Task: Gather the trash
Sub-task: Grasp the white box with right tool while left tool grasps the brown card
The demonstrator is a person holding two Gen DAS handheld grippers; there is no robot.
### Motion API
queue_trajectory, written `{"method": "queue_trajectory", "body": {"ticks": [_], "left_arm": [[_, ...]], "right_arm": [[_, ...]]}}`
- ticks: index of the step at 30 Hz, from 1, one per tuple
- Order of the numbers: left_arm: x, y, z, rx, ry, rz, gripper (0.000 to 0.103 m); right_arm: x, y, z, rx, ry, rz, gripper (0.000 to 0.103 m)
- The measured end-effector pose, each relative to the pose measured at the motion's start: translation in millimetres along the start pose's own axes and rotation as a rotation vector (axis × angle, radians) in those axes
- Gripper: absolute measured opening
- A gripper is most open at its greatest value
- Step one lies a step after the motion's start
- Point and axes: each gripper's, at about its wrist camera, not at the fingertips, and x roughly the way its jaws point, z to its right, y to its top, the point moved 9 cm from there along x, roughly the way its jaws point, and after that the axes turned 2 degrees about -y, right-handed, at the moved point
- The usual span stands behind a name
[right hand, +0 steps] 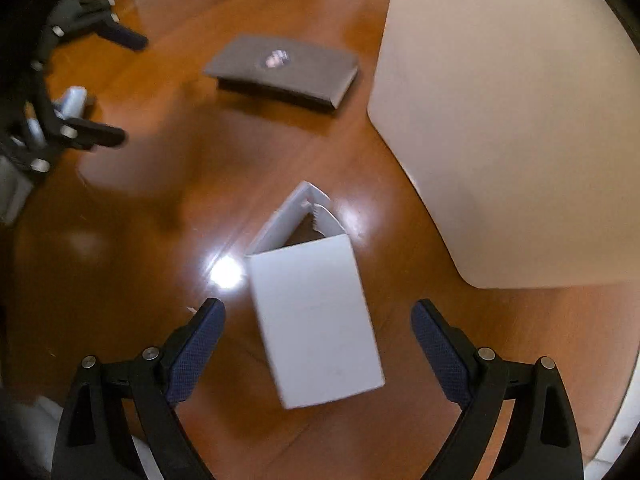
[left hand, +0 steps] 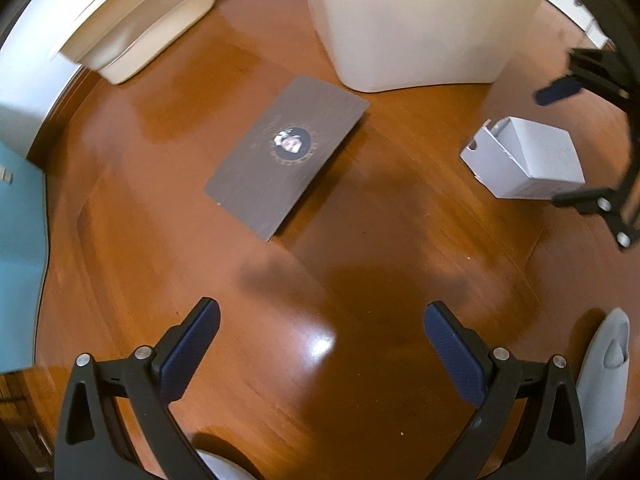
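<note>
A flat grey-brown box (left hand: 286,158) with a round picture on its lid lies on the wooden floor; it also shows in the right wrist view (right hand: 282,68). A white carton (right hand: 314,322) with an open flap lies on the floor between my right gripper's (right hand: 318,316) open fingers, untouched. The carton also shows in the left wrist view (left hand: 528,158). My left gripper (left hand: 322,322) is open and empty above bare floor, short of the flat box. A tall cream bin (left hand: 420,20) stands behind both items and also shows in the right wrist view (right hand: 508,120).
A cream plastic tub (left hand: 140,28) stands at the back left by a white wall. A blue panel (left hand: 20,264) is at the left. The person's grey slipper (left hand: 604,372) is at the lower right. The right gripper (left hand: 592,140) shows at the right edge.
</note>
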Motion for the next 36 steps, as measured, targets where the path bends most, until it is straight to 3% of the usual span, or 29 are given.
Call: {"method": "queue_trajectory", "body": {"ticks": [2, 3, 4, 5, 9, 15, 19, 25, 33, 36], "left_arm": [[1, 1, 5, 0.053, -0.016, 0.011, 0.103], [1, 0, 6, 0.074, -0.024, 0.017, 0.103], [1, 3, 9, 0.116, -0.030, 0.036, 0.103], [0, 6, 10, 0.151, -0.024, 0.052, 0.103], [-2, 28, 6, 0.291, 0.020, 0.111, 0.103], [21, 81, -18, 0.506, 0.098, 0.111, 0.103], [43, 96, -32, 0.527, 0.119, 0.050, 0.103], [66, 103, -31, 0.513, 0.093, -0.015, 0.103], [91, 112, -37, 0.476, 0.068, -0.060, 0.103], [101, 115, -41, 0.410, -0.013, -0.090, 0.103]], "right_arm": [[10, -1, 1, -0.004, 0.004, -0.029, 0.093], [14, -4, -1, 0.001, 0.013, -0.045, 0.086], [19, -6, -3, 0.006, 0.026, -0.070, 0.064], [23, -9, -6, 0.004, 0.040, -0.093, 0.059], [13, -17, -15, 0.057, 0.047, -0.057, 0.057], [-34, -33, -26, 0.196, 0.018, 0.064, 0.057], [-52, -49, -37, 0.277, 0.045, 0.117, 0.058], [-58, -70, -50, 0.334, 0.060, 0.119, 0.058], [-50, -56, -55, 0.360, 0.061, 0.136, 0.058], [-53, -52, -56, 0.361, 0.061, 0.147, 0.058]]}}
